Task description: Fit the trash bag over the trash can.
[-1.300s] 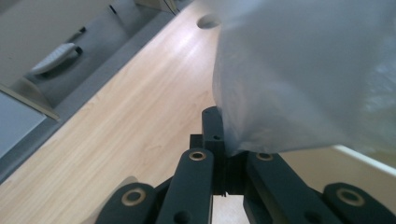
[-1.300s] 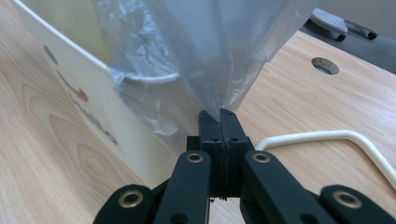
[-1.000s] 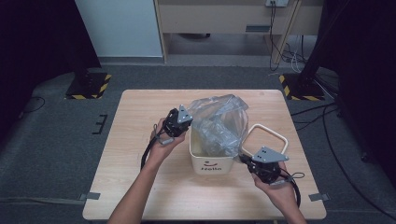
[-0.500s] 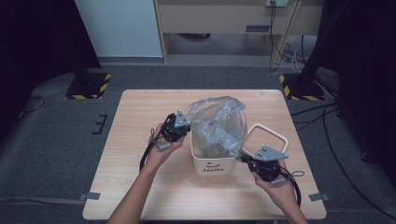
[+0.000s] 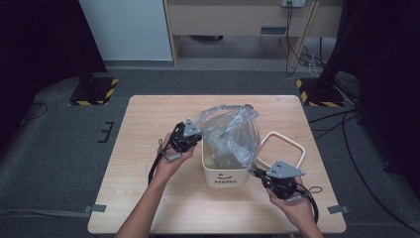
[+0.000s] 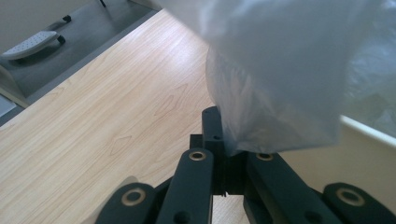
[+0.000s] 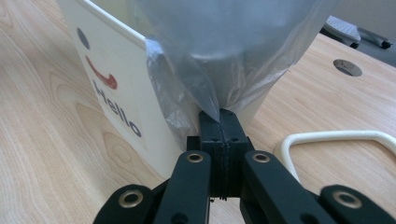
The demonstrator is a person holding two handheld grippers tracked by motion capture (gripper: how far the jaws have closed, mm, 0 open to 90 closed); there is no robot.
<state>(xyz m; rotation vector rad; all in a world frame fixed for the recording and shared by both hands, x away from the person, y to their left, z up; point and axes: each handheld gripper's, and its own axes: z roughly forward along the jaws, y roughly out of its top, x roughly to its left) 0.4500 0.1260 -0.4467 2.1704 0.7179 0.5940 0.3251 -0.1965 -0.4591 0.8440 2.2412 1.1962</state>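
The table [image 5: 148, 124] is seen from above and in front. Each gripper view is set super close, low over the wood, and the plastic bag [image 5: 230, 134] [image 6: 289, 70] [image 7: 224, 51] is shared by all three.

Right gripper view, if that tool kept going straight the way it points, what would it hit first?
The right tool is already shut on the clear plastic bag. Straight ahead, it would probably push that bag into the corner of the white bin, though depth is hard to judge.

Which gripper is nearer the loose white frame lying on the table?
Right. The right gripper sits just in front of the white frame, shut on the plastic bag. The left gripper is across the white bin, also shut on the bag.
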